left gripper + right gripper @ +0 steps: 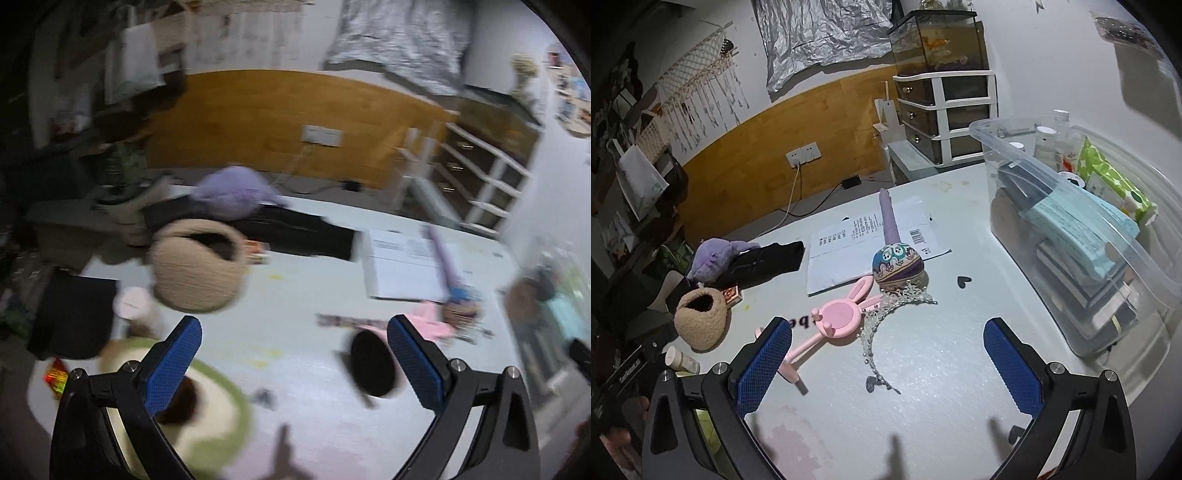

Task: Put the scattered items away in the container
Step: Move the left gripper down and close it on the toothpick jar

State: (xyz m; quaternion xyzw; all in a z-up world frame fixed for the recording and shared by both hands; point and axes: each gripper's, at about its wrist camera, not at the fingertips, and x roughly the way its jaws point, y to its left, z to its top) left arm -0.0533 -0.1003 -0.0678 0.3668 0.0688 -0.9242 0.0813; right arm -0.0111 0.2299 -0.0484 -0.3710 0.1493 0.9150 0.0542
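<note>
Dim room; left view blurred, perhaps motion.

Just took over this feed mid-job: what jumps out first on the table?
In the right wrist view, the pink bunny-shaped holder lies mid-table against a beaded tiara, with a patterned ball-headed wand resting on the white mailer behind them. At the right edge stands the clear plastic bin, already holding books and packets. Both the right claw and left claw are open and empty.

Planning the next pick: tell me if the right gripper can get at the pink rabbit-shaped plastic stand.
Probably yes: the right gripper is open and empty, with the pink rabbit-shaped plastic stand just ahead; only the beaded tiara crowds it.
</note>
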